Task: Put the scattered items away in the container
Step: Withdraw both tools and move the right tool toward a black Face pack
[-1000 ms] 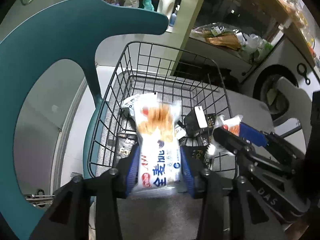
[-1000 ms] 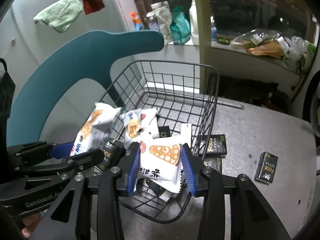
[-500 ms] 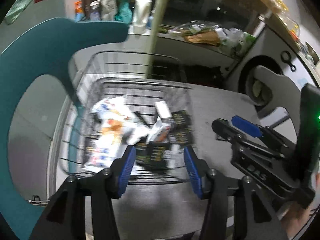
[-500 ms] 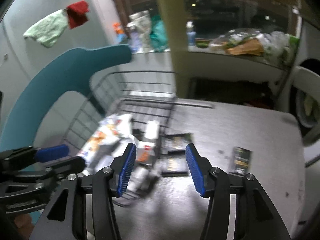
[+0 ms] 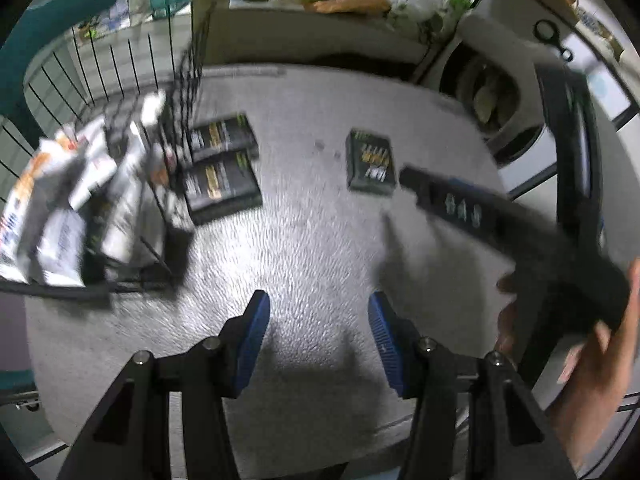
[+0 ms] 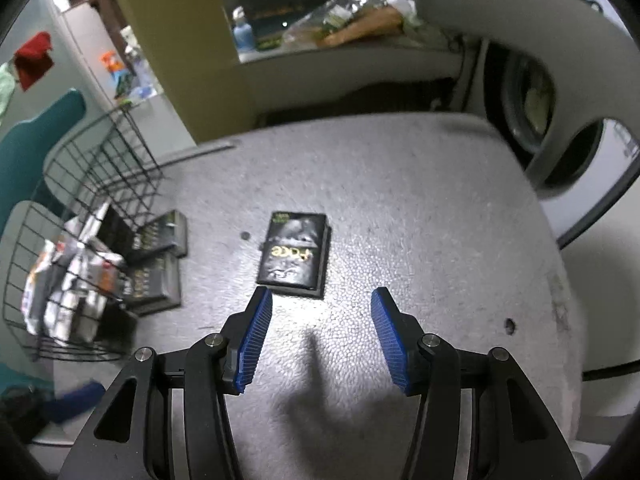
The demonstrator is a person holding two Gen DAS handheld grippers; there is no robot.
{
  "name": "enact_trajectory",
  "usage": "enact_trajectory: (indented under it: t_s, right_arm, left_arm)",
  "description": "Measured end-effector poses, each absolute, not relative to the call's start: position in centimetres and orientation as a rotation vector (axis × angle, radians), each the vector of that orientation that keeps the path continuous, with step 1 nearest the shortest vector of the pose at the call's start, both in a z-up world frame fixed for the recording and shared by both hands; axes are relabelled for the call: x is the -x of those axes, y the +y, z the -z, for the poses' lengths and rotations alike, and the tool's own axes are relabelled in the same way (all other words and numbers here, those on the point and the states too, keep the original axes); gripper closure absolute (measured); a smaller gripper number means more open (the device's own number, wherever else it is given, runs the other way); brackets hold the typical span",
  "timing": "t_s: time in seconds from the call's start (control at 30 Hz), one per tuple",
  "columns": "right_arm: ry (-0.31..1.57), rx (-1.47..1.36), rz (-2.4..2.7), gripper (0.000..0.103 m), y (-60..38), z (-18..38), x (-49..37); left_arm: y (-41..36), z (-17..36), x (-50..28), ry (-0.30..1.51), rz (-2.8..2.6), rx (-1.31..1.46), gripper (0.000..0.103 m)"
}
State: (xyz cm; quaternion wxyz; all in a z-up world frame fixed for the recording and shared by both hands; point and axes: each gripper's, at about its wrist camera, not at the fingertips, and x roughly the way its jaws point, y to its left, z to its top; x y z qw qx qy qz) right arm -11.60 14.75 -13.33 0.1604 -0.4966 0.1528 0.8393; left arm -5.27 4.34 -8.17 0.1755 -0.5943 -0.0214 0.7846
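1. Left gripper (image 5: 318, 332): we hold it jaws apart, blue pads with nothing between them, pointing down at bare grey tabletop (image 5: 312, 248).
2. Right gripper (image 6: 322, 336): jaws apart too, empty, over the same tabletop (image 6: 420, 220). In the left wrist view it comes in from 3 o'clock, blurred, with our hand (image 5: 592, 364) on its handle.
3. Lone black box (image 6: 295, 254): flat on the table at 12 o'clock of the right gripper, just past the fingertips, not touching them. Gold lettering on top. In the left wrist view the same box (image 5: 370, 160) sits at about 1 o'clock, right by the right gripper's tip.
4. Two more black boxes (image 5: 222, 172): flat, side by side, touching or nearly touching, hard against the outside of the wire basket, at 10 to 11 o'clock in the left wrist view. Right wrist view has them (image 6: 158, 258) at 9 to 10 o'clock.
5. Wire basket (image 5: 182, 80): black, on the table at 9 to 10 o'clock in both views (image 6: 100, 152). White snack packets (image 5: 52, 216) and dark boxes piled inside; blurred, can't count them.
6. Teal chair back (image 5: 48, 24) behind the basket, 10 to 11 o'clock.
7. Grey chair back (image 6: 520, 32) at 1 to 2 o'clock in the right wrist view.
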Motion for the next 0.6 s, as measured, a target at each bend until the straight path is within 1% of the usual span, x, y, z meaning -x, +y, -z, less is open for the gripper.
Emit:
enact_trajectory:
  t_s: [0.13,0.37,0.43,0.47,0.6]
  right_arm:
    - [0.371,1.445,-2.399,0.051,14.6,15.1,14.3]
    - [0.356,1.507,-2.402,0.051,14.4,17.4,18.1]
    - [0.380,1.516,-2.404,0.055,14.8,17.9,18.2]
    - [0.405,1.496,-2.403,0.055,15.2,17.9,17.7]
    - [0.401,1.477,-2.397,0.055,16.3,17.9,16.0]
  left_arm:
    - [4.0,10.0,5.7,-0.090,-2.214,1.719,0.046]
    - [4.5,11.2,7.4,-0.076,-2.262,1.723,0.046]
    - [4.9,11.6,8.2,-0.078,-2.290,1.724,0.045]
    - [5.1,11.8,8.6,-0.075,-2.306,1.728,0.045]
    - [5.6,12.4,9.9,-0.054,-2.380,1.728,0.045]
